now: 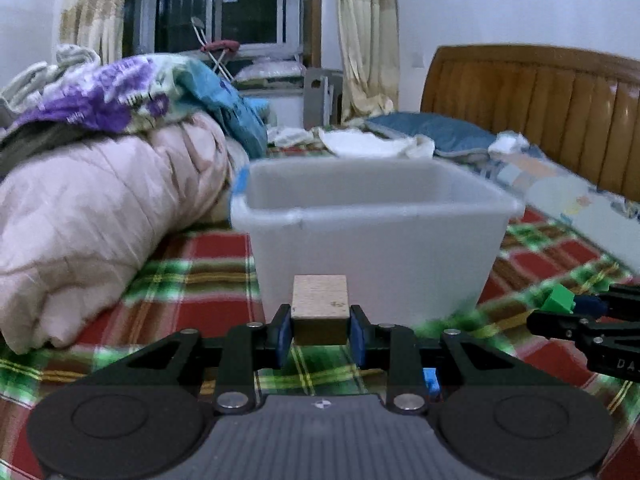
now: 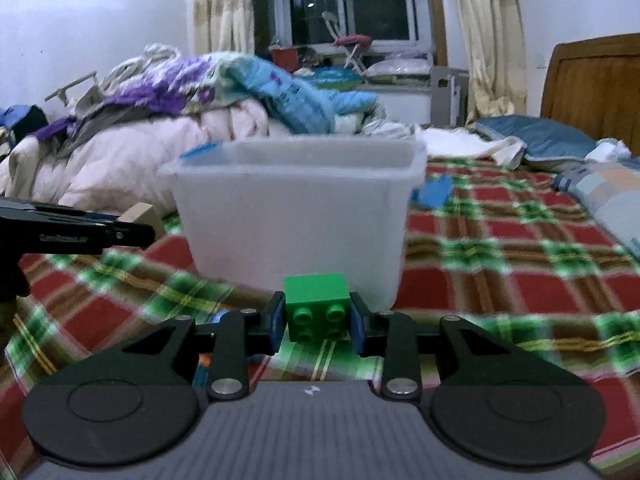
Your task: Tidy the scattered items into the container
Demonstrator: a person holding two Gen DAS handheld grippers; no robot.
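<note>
Pinching a wooden block [image 1: 319,309] between its blue pads [image 1: 283,336], our left gripper [image 1: 320,334] holds it just off the plaid blanket [image 1: 192,280], in front of the translucent plastic bin [image 1: 372,240]. From this wrist view we see the block's pale top face and darker near face, squarely between the two fingers. At the right edge our right gripper [image 1: 576,306] shows with a green brick [image 1: 558,298] at its tip.

In the right wrist view our right gripper [image 2: 318,322] clamps that green Duplo-style brick [image 2: 316,306], studs facing the camera, pressed on both sides by the blue pads [image 2: 358,330]. The bin [image 2: 292,220] stands just ahead on the blanket [image 2: 500,248], its rim above the brick. A blue piece [image 2: 434,192] lies on the blanket by the bin's right side. We see the left gripper [image 2: 132,234] at the left edge with the wooden block [image 2: 140,214] beside its tip.

Beyond the bin, a pink quilt [image 1: 100,208] is heaped with purple-flowered bedding [image 1: 100,96], and a wooden headboard [image 1: 540,100] rises at the right
</note>
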